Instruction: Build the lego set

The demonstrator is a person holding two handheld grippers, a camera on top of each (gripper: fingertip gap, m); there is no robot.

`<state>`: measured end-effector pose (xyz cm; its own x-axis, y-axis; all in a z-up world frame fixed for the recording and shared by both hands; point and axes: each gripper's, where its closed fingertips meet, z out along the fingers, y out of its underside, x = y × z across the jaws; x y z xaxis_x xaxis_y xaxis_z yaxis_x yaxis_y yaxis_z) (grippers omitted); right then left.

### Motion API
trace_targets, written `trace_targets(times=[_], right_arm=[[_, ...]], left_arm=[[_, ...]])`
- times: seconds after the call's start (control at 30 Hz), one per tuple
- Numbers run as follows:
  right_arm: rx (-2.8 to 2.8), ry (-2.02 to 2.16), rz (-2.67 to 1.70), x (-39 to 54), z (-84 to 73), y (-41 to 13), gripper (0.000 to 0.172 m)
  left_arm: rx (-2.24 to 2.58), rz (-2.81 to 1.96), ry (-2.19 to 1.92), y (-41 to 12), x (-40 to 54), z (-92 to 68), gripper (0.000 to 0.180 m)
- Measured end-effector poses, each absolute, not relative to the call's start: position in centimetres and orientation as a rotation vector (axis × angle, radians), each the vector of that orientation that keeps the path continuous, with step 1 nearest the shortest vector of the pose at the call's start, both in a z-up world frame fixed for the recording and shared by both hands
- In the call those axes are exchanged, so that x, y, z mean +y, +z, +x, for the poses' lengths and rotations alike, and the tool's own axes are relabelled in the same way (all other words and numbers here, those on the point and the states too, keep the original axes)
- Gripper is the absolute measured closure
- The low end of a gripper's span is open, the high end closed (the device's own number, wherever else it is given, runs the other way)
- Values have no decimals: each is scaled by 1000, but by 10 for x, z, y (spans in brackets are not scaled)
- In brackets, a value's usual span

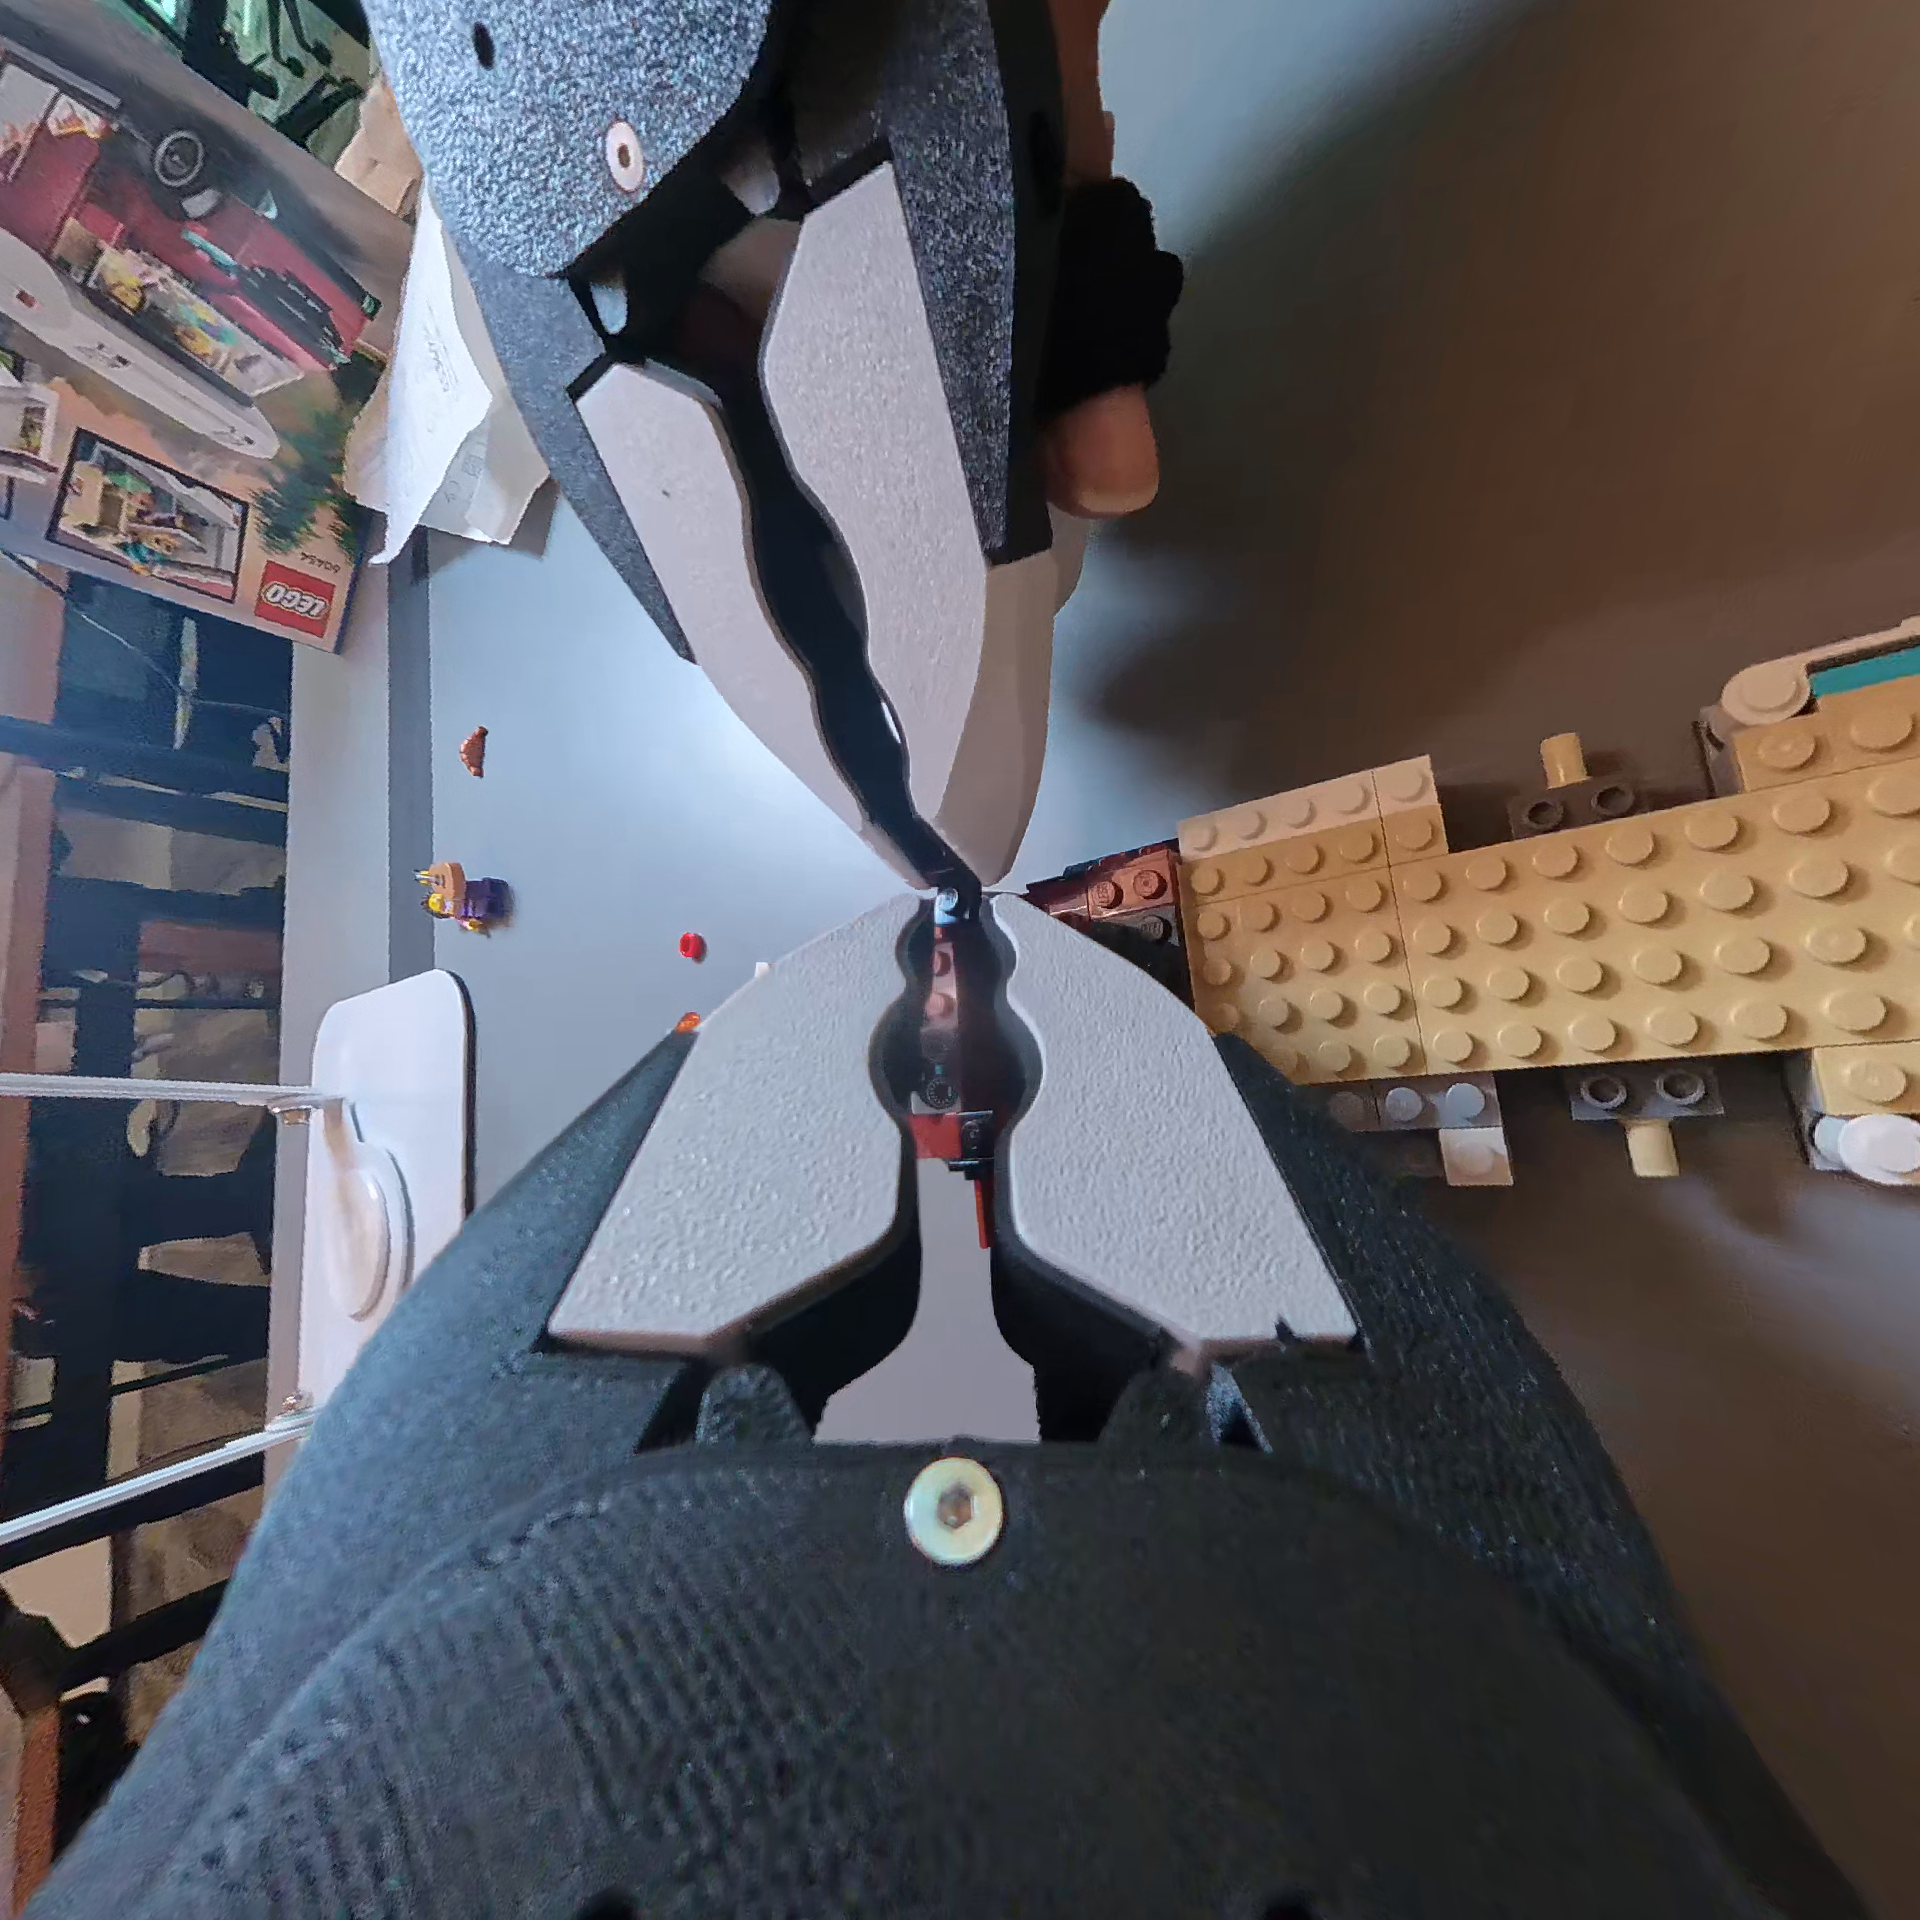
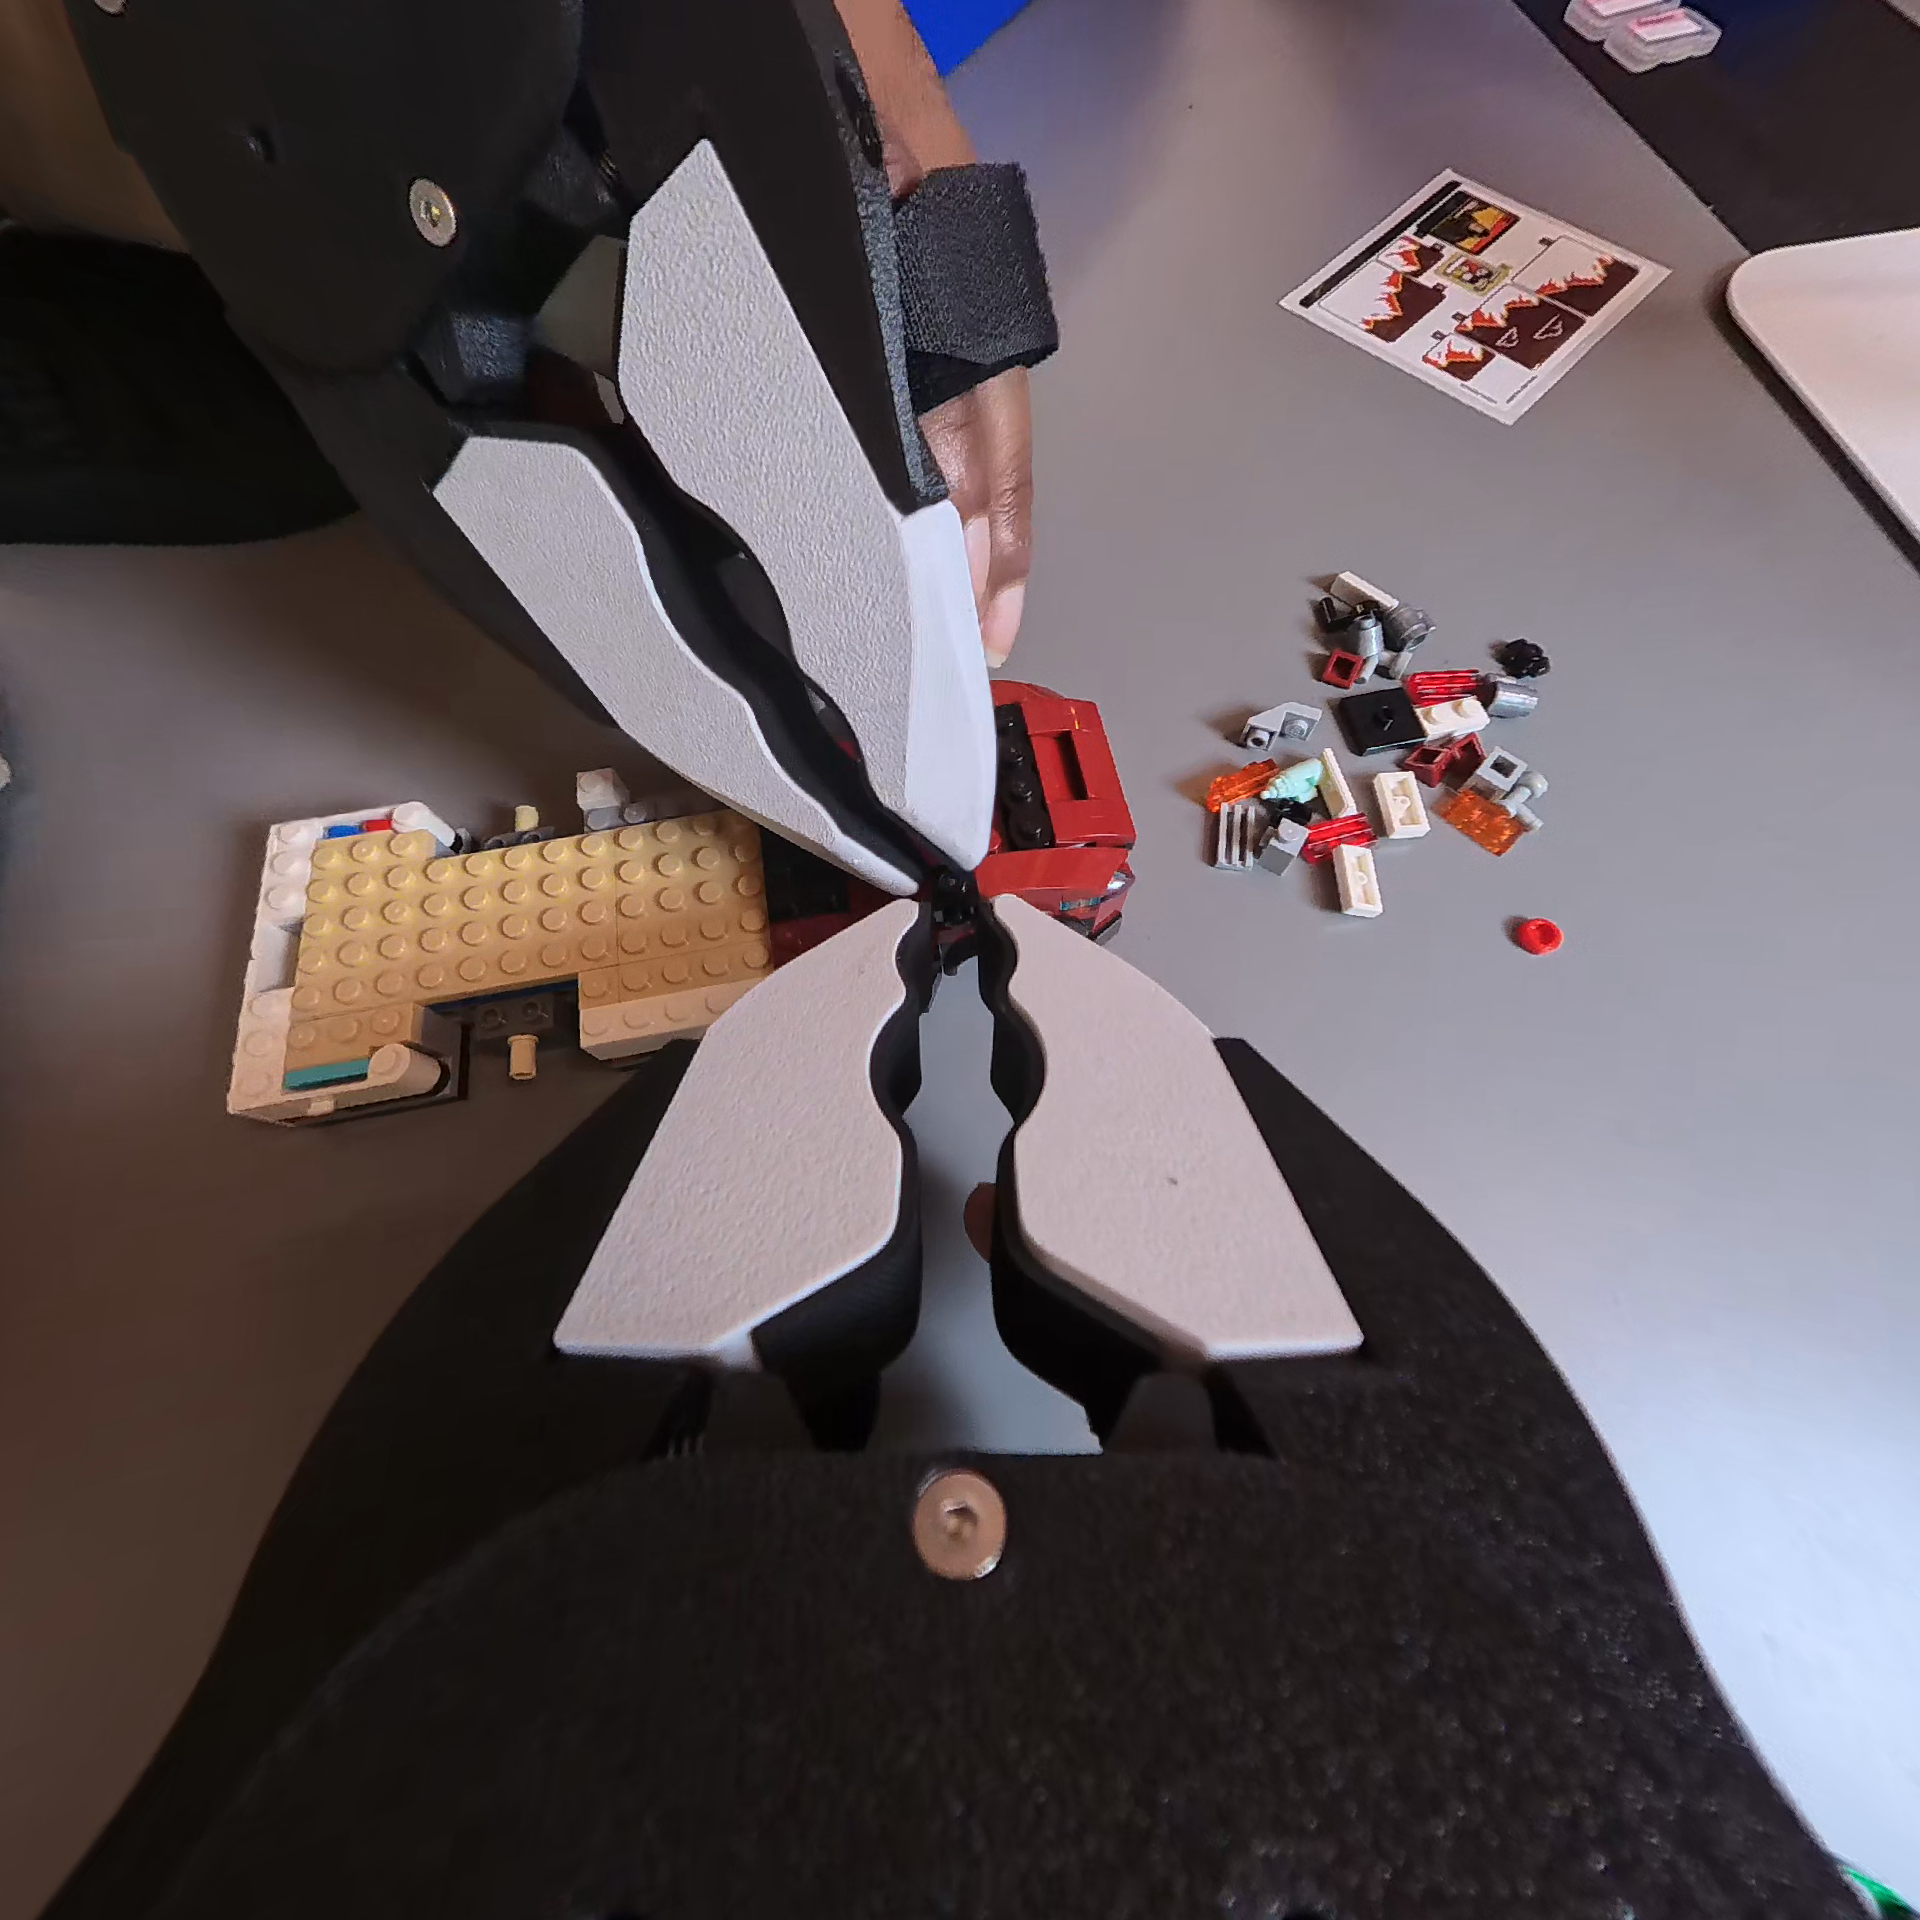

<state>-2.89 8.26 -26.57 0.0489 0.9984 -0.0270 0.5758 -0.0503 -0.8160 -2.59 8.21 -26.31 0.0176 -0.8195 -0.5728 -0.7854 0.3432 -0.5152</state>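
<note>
Left gripper point(image 1: 951, 904): jaws narrow, tips pinched on a tiny grey-blue piece point(image 1: 945, 906). Right gripper point(image 2: 951, 904): jaws narrow too, tips closed on a small black piece point(image 2: 951, 891). Both sets of tips meeting nose to nose at picture centre, right above the dark red nose of a brick-built vehicle point(image 2: 1070, 790) on the grey table point(image 2: 1351, 1195).

In the right wrist view: tan studded floor point(image 2: 520, 904) of the vehicle at 9 o'clock from the tips, heap of loose small pieces point(image 2: 1382, 758) at 2 o'clock, single red round stud point(image 2: 1535, 934) at 3 o'clock, sticker sheet point(image 2: 1475, 296) farther out at 1 o'clock.

In the left wrist view: tan floor at 3 o'clock, purple minifigure point(image 1: 468, 899) at 9 o'clock, toy box point(image 1: 177, 343) at 10 o'clock.
</note>
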Motion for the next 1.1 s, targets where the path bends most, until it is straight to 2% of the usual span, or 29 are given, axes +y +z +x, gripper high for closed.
trace_targets(times=[0.4,1.1], right_arm=[[-1667,808,-1742,83,-32,-266,164],[-1846,754,-1727,85,-35,-266,164]], left_arm=[[1836,-1322,97,-264,83,-30,173],[1844,-1325,117,-265,83,-32,172]])
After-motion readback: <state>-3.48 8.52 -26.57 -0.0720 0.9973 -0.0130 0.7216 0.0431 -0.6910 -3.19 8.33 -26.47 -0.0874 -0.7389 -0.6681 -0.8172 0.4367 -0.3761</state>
